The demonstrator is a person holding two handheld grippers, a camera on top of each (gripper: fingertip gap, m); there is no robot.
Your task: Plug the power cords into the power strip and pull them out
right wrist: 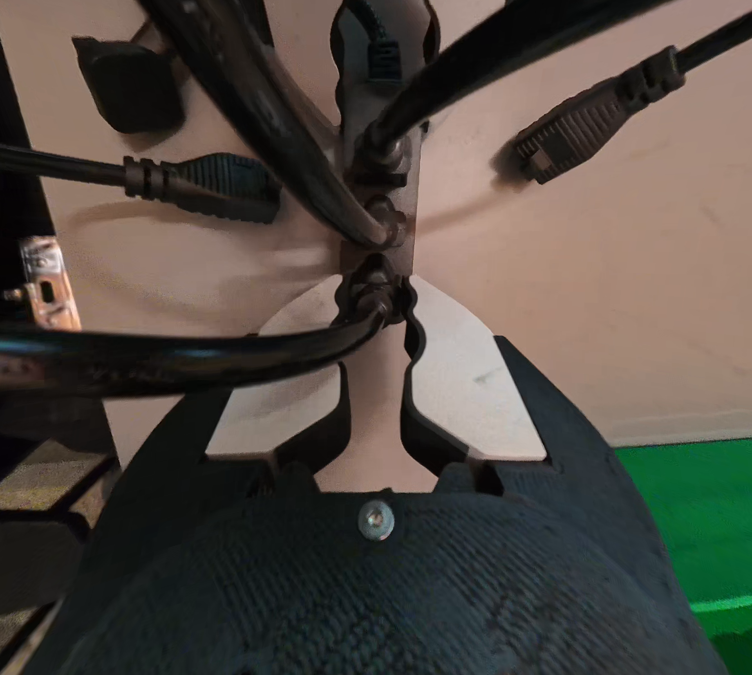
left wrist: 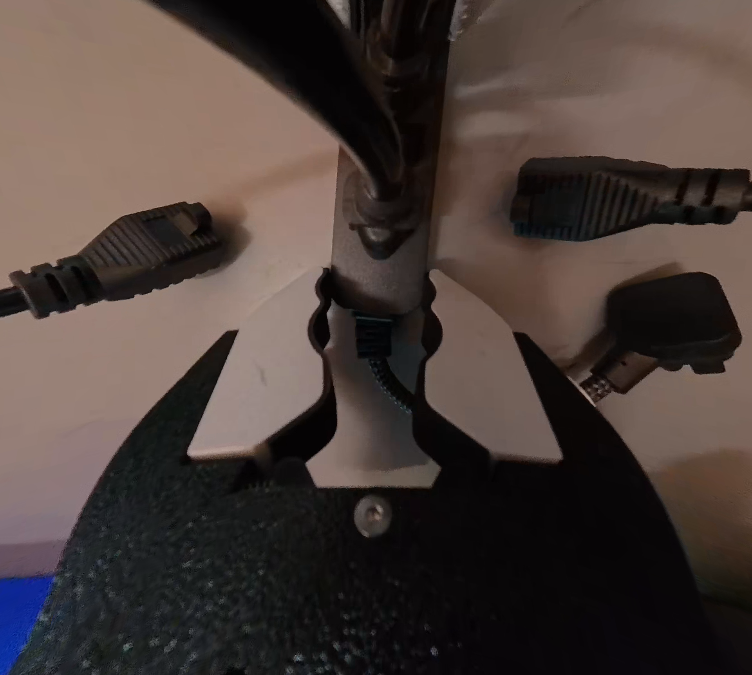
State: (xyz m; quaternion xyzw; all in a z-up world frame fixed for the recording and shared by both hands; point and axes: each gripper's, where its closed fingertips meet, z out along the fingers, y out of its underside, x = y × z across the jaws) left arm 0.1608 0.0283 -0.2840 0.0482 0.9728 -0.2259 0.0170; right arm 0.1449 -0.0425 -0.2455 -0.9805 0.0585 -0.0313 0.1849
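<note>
With three cord plugs seated in the power strip (left wrist: 382,248), the left claw (left wrist: 376,313) clamps its end while the right claw (right wrist: 372,301) grips the nearest plug (right wrist: 372,289); extraction is pending.

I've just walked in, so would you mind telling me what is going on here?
A person is working two handheld grippers on a grey power strip lying on a beige table. The left gripper clamps the strip at its cable end. The right gripper grips a plug seated in the strip at the opposite end. Other cords are plugged in too, and loose connectors lie on either side.
</note>
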